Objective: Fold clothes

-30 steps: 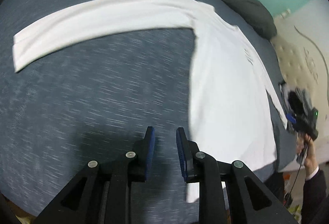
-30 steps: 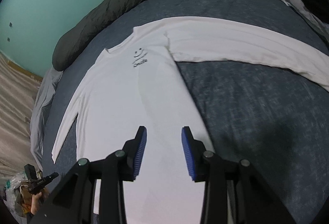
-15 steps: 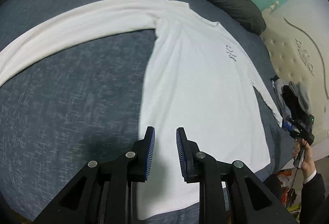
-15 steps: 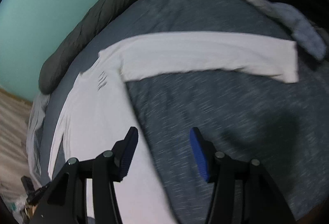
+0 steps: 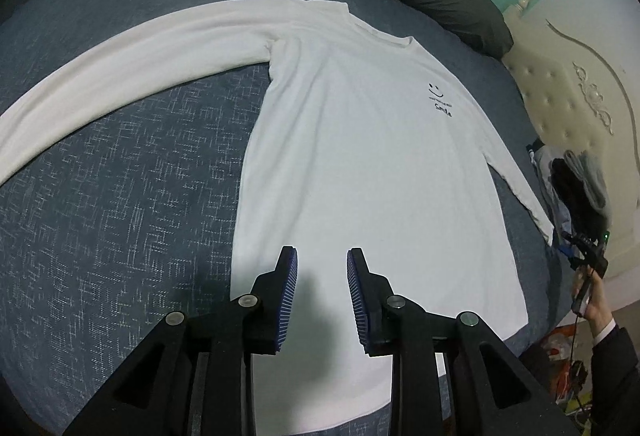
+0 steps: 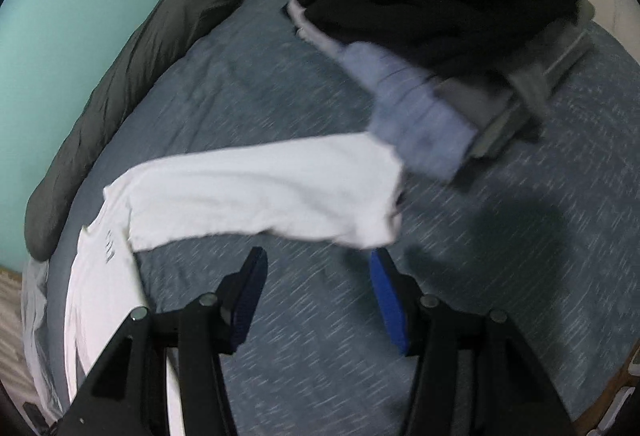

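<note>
A white long-sleeved knit shirt with a small black smile print on the chest (image 5: 360, 171) lies flat and face up on the blue-grey woven bedspread (image 5: 120, 195), body smooth, both sleeves stretched out away from the body. Nothing is folded yet, so the step in hand looks like the approach for the first fold, most likely bringing a sleeve in over the body.

The left gripper (image 5: 320, 292) hangs over the shirt's lower body, near its hem and just inside the side seam; its jaws stand narrow but apart and are opening, with nothing between them. The right gripper (image 6: 318, 292) hangs over bare bedspread just short of the far end of the shirt's outstretched sleeve (image 6: 260, 191); its jaws stand fairly wide and hold nothing. This view is blurred, so how close the pads are to the cloth cannot be told. Just beyond the sleeve's cuff sits a pile of dark and pale folded clothes (image 6: 440, 35).

The next move probably calls for the right gripper to drop onto the cuff and pinch it, without catching the pile, while the left takes the hem edge.
</note>
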`<state>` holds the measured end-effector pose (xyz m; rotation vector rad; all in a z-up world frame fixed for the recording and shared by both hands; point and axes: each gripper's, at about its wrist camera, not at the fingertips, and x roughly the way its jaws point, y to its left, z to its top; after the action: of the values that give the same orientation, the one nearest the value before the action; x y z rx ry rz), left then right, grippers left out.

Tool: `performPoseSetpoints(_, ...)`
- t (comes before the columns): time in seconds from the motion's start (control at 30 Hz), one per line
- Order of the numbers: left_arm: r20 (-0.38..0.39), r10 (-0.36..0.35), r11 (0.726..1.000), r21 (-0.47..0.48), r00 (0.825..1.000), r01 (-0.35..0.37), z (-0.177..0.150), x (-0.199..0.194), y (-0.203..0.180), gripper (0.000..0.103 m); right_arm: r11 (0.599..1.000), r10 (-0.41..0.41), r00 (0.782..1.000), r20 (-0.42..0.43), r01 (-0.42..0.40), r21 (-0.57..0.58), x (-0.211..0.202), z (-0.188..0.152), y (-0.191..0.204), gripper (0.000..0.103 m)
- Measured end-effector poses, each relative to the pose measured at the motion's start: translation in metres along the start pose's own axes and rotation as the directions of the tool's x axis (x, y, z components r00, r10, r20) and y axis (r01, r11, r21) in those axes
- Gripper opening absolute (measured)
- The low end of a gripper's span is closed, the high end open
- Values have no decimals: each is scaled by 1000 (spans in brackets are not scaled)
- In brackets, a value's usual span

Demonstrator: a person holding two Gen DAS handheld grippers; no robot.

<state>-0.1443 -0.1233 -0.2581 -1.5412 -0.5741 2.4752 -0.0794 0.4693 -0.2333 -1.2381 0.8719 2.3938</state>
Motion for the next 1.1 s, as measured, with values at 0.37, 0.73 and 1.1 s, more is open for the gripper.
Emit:
performPoseSetpoints(0.37, -18, 7, 1000, -15, 1000, -7, 14, 25, -2, 29, 999, -34, 999, 13, 34, 21, 21, 13, -22, 56)
performPoseSetpoints(0.73, -32, 16, 1000, -10, 999, -17, 21, 36, -8, 29, 997, -69, 997, 14, 70, -13, 49, 15, -15, 52)
performPoseSetpoints(1.1, -5, 1, 1000, -23, 1000, -1, 30, 29, -12, 29, 981, -27, 993, 118, 49, -190, 24, 19, 30, 6)
